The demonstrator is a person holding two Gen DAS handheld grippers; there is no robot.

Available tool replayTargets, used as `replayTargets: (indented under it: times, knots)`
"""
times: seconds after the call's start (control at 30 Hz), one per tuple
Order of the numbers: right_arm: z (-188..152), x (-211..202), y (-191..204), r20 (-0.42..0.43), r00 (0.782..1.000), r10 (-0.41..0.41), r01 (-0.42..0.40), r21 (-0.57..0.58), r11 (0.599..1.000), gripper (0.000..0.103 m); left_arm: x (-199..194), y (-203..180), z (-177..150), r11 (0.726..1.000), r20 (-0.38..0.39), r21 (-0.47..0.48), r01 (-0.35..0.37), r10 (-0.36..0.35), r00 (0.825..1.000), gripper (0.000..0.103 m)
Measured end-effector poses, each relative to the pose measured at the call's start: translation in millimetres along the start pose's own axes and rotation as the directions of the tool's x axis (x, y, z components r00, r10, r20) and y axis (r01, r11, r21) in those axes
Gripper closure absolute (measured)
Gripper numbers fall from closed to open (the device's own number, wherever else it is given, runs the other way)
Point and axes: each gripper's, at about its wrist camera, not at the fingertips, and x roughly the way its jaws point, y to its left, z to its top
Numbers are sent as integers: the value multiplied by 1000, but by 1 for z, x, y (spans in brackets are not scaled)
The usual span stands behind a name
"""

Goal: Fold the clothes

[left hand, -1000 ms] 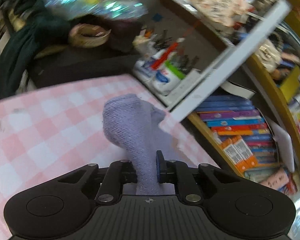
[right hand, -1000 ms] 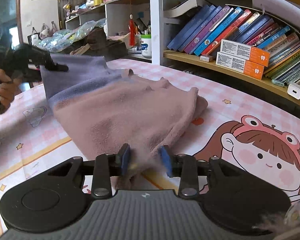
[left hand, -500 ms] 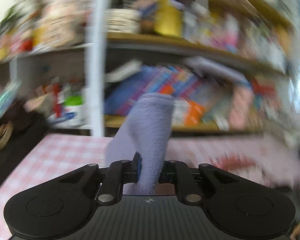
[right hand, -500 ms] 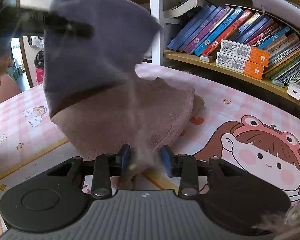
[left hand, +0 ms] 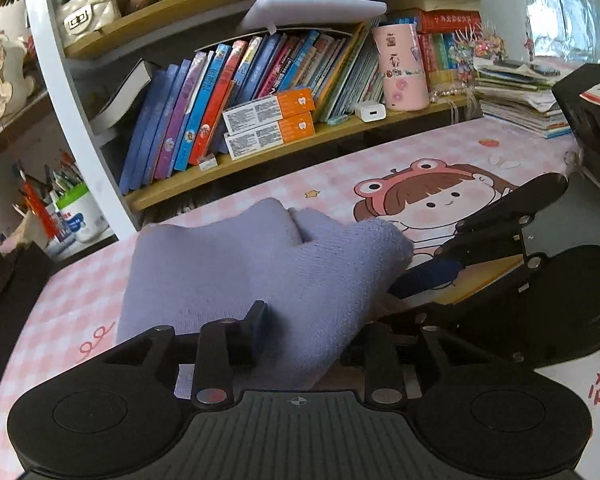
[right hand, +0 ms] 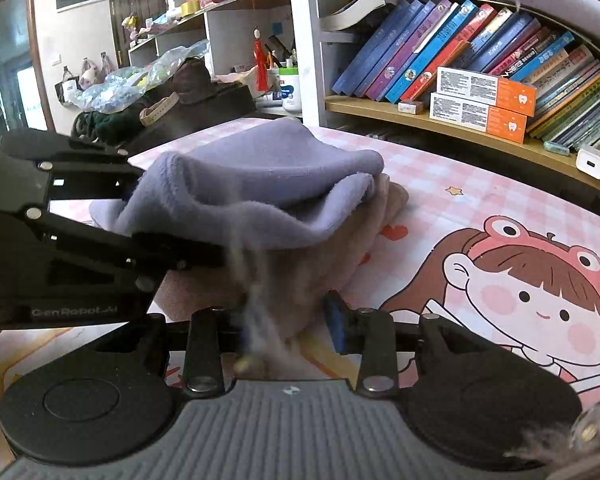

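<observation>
My left gripper [left hand: 300, 332] is opening, the purple cloth [left hand: 260, 264] still draped between its fingers and spreading toward twelve o'clock. My right gripper [right hand: 288, 320] pinches the cloth's brownish underside (its near edge), at three o'clock from the left, on the pink checked table [right hand: 460, 184].
</observation>
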Motion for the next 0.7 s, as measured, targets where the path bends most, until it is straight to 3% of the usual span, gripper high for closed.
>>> replayTargets:
  times: [0.1, 0.2, 0.33, 0.4, 0.43, 0.5, 0.6, 0.7]
  knots:
    - [-1, -2, 1, 4, 1000, -10, 10, -2, 1000, 62, -6, 4, -4, 998, 15, -35, 47, -47, 999, 59]
    - [-4, -6, 0, 7, 1000, -13, 13, 2, 1000, 58, -21, 8, -7, 989, 46, -55, 138, -136, 990, 53]
    - [-4, -11, -3, 3, 1000, -12, 12, 45, 999, 55, -54, 29, -8, 939, 152, -100, 328, -311, 938, 52]
    - [-5, -16, -4, -2, 1000, -7, 8, 65, 998, 51, -72, 46, -7, 922, 232, -114, 369, -337, 913, 52]
    - [-5, -19, -3, -1, 1000, -2, 2, 73, 997, 48, -78, 54, -6, 923, 261, -120, 366, -326, 909, 52]
    - [-6, -29, -3, 3, 1000, 20, -20, 96, 995, 45, -83, 70, -4, 941, 288, -136, 310, -262, 921, 51]
    - [-4, -44, -5, 20, 997, 75, -77, 160, 984, 39, -69, 84, -9, 971, 235, -155, 182, -143, 962, 55]
    - [2, -57, -10, 69, 983, 172, -185, 264, 947, 23, -50, 79, -22, 967, 165, -149, 206, -181, 970, 55]
